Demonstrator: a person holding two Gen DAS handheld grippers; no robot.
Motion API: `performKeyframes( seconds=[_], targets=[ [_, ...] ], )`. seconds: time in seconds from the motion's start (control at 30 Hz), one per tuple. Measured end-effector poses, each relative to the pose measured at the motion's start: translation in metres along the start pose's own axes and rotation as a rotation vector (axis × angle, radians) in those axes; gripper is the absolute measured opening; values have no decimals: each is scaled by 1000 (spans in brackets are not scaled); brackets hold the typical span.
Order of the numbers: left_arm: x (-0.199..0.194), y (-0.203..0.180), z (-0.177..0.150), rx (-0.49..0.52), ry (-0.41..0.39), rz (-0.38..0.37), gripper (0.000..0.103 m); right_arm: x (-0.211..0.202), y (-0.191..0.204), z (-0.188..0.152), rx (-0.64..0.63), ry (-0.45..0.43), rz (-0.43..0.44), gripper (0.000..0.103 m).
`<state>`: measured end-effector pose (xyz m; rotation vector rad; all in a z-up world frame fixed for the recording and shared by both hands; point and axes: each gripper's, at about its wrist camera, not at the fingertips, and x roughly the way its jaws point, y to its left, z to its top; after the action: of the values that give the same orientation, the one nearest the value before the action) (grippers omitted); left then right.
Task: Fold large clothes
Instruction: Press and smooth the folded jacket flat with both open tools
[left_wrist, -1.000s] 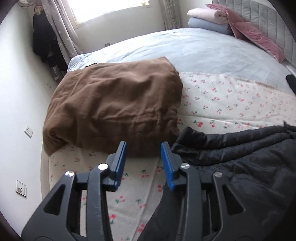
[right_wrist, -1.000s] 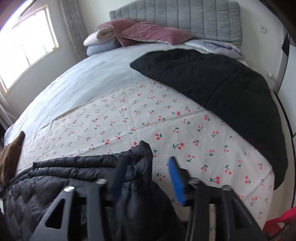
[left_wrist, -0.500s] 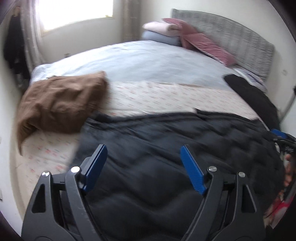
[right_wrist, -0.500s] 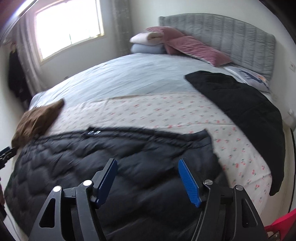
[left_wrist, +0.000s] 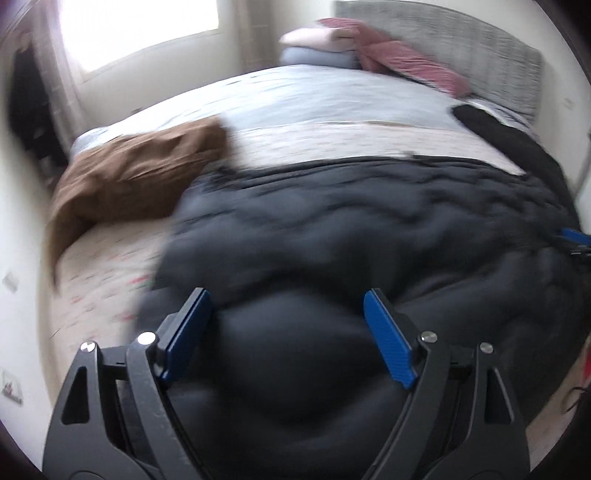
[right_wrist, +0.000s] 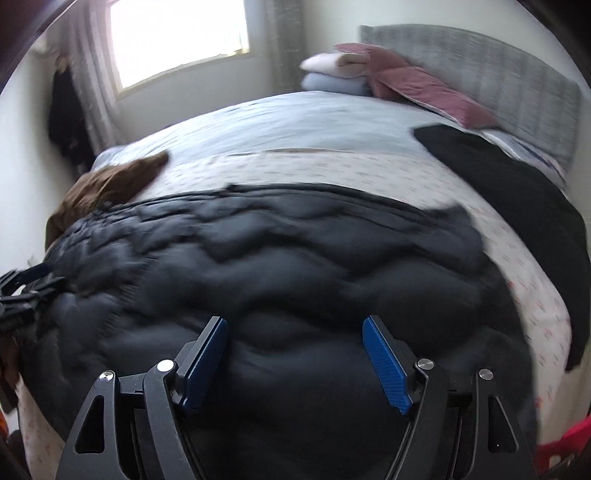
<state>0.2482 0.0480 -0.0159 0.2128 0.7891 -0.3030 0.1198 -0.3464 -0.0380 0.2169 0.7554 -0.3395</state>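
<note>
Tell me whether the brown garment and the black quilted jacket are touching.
Touching. The right wrist view shows the black quilted jacket lying over the near edge of the brown garment, with no sheet between them.

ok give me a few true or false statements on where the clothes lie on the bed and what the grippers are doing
1. The black quilted jacket lies spread on the bed. True.
2. The left gripper is clamped on the jacket. False: it is open, nothing pinched.
3. The brown garment lies beside the jacket, toward the window side. True.
4. The right gripper is shut. False: it is open above the jacket.
5. The pillows lie on the jacket. False: they are by the headboard.
</note>
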Motion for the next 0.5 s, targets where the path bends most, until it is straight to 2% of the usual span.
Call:
performKeyframes(
  seconds=[0.13, 0.23, 0.27, 0.37, 0.5],
  targets=[
    [-2, 75, -18, -117, 38, 93, 87, -16, -61, -14, 101, 11, -99, 78],
    [-13, 103, -24, -182, 46, 130, 87, -28, -84, -22, 142, 29, -223, 78],
    [-18, 106, -25, -198, 45, 137, 87, -36, -87, -24, 171, 27, -218, 78],
    [-46, 91, -26, -199, -1, 122, 87, -56, -71, -25, 196, 16, -153, 78],
    [-71, 32, -25, -72, -58, 40, 87, -72, -6, -29, 55, -6, -69, 78]
  ],
)
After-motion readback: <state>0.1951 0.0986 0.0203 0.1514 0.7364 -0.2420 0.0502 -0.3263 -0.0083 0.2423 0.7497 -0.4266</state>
